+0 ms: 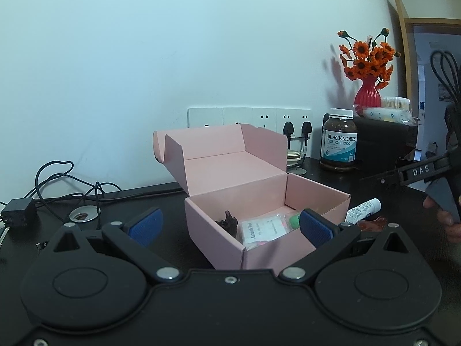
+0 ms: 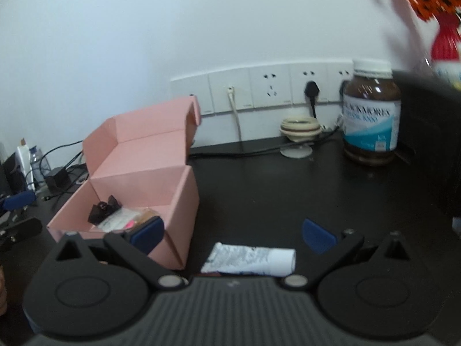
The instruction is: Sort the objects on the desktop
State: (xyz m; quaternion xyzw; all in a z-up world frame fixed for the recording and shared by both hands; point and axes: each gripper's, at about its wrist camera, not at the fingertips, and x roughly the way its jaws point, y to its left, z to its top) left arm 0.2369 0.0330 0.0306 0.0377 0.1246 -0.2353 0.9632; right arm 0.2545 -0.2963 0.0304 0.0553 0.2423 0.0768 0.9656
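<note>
An open pink cardboard box (image 1: 259, 196) stands on the black desk with its lid tipped back. Inside lie a black hair clip (image 1: 229, 223), an alcohol pad packet (image 1: 263, 229) and a small green item (image 1: 294, 220). My left gripper (image 1: 230, 227) is open, its blue pads straddling the box's front corner. Just right of the box (image 2: 178, 201) a white tube (image 2: 250, 259) lies flat on the desk. My right gripper (image 2: 232, 236) is open above the tube, which sits low between its fingers, untouched. The tube (image 1: 364, 209) shows in the left wrist view too.
A brown fish oil bottle (image 2: 371, 115) stands at the back right by a black cabinet (image 1: 383, 141) holding a red vase of orange flowers (image 1: 367, 92). Wall sockets (image 2: 268, 89) with plugs run behind. A charger and cables (image 1: 18, 212) lie left. A cream stand (image 2: 299, 129) sits by the wall.
</note>
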